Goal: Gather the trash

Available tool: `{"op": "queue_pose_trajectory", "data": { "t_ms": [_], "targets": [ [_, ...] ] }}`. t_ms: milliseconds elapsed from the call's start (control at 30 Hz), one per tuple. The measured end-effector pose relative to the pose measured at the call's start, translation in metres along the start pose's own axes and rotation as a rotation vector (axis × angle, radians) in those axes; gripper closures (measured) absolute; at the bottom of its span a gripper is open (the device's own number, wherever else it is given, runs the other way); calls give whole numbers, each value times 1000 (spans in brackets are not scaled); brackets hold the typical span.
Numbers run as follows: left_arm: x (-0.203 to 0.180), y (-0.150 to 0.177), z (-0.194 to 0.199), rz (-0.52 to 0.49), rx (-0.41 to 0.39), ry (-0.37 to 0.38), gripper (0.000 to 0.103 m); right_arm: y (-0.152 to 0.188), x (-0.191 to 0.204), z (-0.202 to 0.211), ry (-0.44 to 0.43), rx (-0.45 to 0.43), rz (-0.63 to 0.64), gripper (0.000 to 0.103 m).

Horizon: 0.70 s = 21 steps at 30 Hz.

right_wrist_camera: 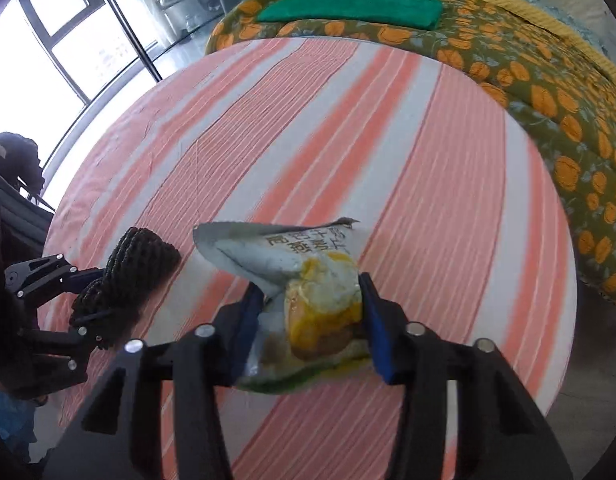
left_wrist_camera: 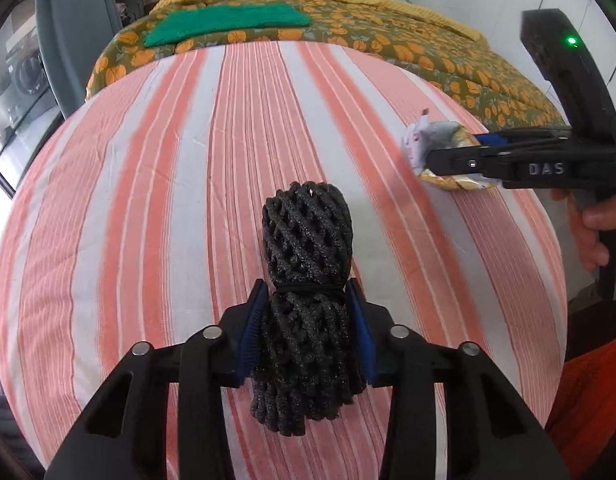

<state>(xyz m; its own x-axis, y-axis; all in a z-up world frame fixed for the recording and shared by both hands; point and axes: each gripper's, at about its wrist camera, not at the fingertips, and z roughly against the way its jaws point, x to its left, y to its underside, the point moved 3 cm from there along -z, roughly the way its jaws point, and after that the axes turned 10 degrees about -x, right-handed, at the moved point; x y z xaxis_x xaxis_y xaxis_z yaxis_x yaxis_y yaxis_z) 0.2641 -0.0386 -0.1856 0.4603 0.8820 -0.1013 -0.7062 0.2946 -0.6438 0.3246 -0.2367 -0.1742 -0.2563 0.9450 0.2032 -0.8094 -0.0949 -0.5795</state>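
My left gripper (left_wrist_camera: 305,300) is shut on a black foam net sleeve (left_wrist_camera: 305,256), tied at its middle with a thin band, held just above the striped bedsheet (left_wrist_camera: 147,168). The sleeve also shows in the right wrist view (right_wrist_camera: 135,268), with the left gripper (right_wrist_camera: 93,292) at the left. My right gripper (right_wrist_camera: 312,292) is shut on a crumpled silver and yellow snack wrapper (right_wrist_camera: 308,280). In the left wrist view the right gripper (left_wrist_camera: 428,156) holds the wrapper (left_wrist_camera: 436,136) at the right, over the bed.
A pink and white striped sheet (right_wrist_camera: 348,140) covers the bed. A green floral quilt (left_wrist_camera: 408,48) with a folded green towel (left_wrist_camera: 227,22) lies at the far end. A window (right_wrist_camera: 67,32) is at the left. A hand (left_wrist_camera: 592,228) grips the right handle.
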Motion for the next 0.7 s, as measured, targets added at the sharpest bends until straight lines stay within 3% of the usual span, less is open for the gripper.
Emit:
{"op": "queue_pose_trajectory", "data": {
  "t_ms": [233,400,700],
  "targets": [
    [-24,-2,20,11,-60,35,70,31,-21,59,-37,-126,-117,63],
    [-74,0,30,-36,-86,93,70,69,-44,114,-41,-184,-180,63],
    [-190,10,38,-144,-129,160,70,163,-92,197,35,-231,-283,63]
  ]
}}
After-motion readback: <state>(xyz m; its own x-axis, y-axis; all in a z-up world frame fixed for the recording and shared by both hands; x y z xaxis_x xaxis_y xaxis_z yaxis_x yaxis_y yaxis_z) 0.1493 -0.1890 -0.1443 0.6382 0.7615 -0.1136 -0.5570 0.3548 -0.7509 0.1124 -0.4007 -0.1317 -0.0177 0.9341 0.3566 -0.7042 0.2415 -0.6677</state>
